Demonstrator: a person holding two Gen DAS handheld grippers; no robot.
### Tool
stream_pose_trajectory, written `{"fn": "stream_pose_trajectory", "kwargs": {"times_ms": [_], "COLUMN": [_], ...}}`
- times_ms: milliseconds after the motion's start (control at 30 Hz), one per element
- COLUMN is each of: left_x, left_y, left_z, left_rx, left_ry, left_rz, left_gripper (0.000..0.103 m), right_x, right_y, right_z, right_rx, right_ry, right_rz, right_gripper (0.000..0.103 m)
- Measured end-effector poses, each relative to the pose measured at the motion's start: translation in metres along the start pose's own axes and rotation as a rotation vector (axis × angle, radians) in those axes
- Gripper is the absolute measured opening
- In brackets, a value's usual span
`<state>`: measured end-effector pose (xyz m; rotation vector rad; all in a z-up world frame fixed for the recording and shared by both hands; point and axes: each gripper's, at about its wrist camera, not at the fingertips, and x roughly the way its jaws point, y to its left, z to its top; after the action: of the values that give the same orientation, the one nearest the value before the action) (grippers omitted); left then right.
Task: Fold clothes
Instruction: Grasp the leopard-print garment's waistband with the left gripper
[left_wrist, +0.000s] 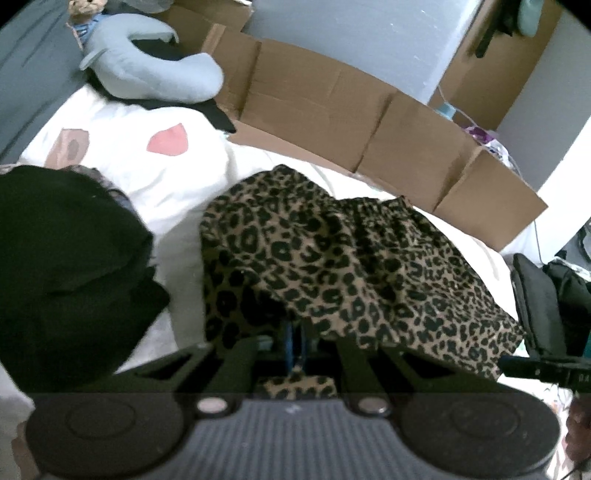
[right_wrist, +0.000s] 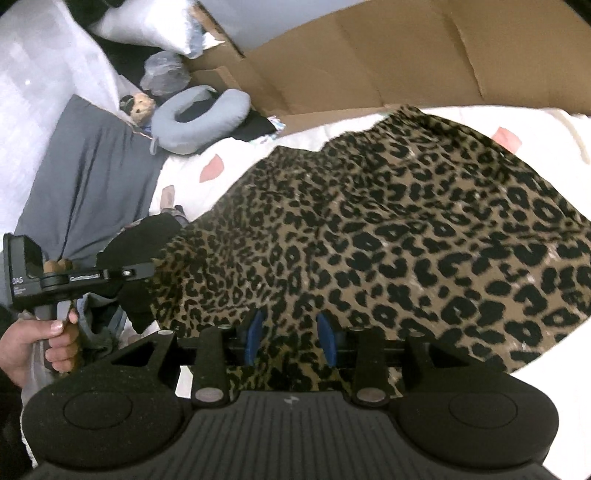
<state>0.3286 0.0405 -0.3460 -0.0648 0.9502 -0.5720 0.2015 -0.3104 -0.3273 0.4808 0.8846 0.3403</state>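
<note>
A leopard-print garment (left_wrist: 332, 258) lies bunched on the white bed sheet (left_wrist: 147, 177). In the left wrist view its near edge drapes over my left gripper (left_wrist: 295, 332), whose blue pads are pressed together on the fabric, lifting a fold. In the right wrist view the same garment (right_wrist: 388, 221) spreads wide across the bed. My right gripper (right_wrist: 290, 326) sits at its near hem with the blue pads (right_wrist: 255, 332) clearly apart and loose fabric lying between them. A hand (right_wrist: 37, 343) holds the left gripper's handle at the left edge.
A black garment (left_wrist: 66, 266) is heaped on the bed to the left. Flattened cardboard (left_wrist: 332, 110) runs along the bed's far side. A grey neck pillow (left_wrist: 147, 70) and a small teddy bear (right_wrist: 142, 105) lie at the head, beside a grey pillow (right_wrist: 92, 177).
</note>
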Motion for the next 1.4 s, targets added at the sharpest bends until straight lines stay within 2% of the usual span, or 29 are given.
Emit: {"fn": "stream_pose_trajectory", "kwargs": {"times_ms": [167,367,833,1067,1133,1167,1233,1400], "left_x": [0.003,0.002,-0.001,-0.004,-0.005,-0.006,-0.010,-0.015], "left_y": [-0.019,-0.033,-0.044,-0.054,-0.057,-0.058,-0.056,-0.045], "left_z": [0.002,0.004,0.019,0.029,0.030,0.030,0.031,0.032], "left_rx": [-0.013,-0.028,-0.124,-0.140,-0.138,-0.133,-0.145,-0.175], "left_ry": [0.005,0.010,0.007,-0.003,-0.009,-0.015,-0.039,-0.078], "left_rz": [-0.024,-0.087,-0.238,-0.294,-0.302,-0.300,-0.309,-0.289], "left_gripper": [0.005,0.005,0.004,0.004,0.005,0.005,0.008,0.034], "right_x": [0.007,0.017,0.056,0.070,0.074,0.075,0.075,0.068], "right_y": [0.020,0.047,0.106,0.122,0.121,0.120,0.115,0.105], "right_z": [0.002,0.002,0.020,0.031,0.033,0.034,0.037,0.044], "right_rx": [-0.059,-0.121,-0.265,-0.313,-0.312,-0.308,-0.295,-0.270], "right_ry": [-0.003,0.000,-0.027,-0.082,-0.083,-0.082,-0.084,-0.103], "right_rz": [0.005,0.038,0.102,0.026,0.021,0.018,0.011,-0.009], "right_gripper": [0.037,0.037,0.037,0.037,0.023,0.004,0.001,0.001]}}
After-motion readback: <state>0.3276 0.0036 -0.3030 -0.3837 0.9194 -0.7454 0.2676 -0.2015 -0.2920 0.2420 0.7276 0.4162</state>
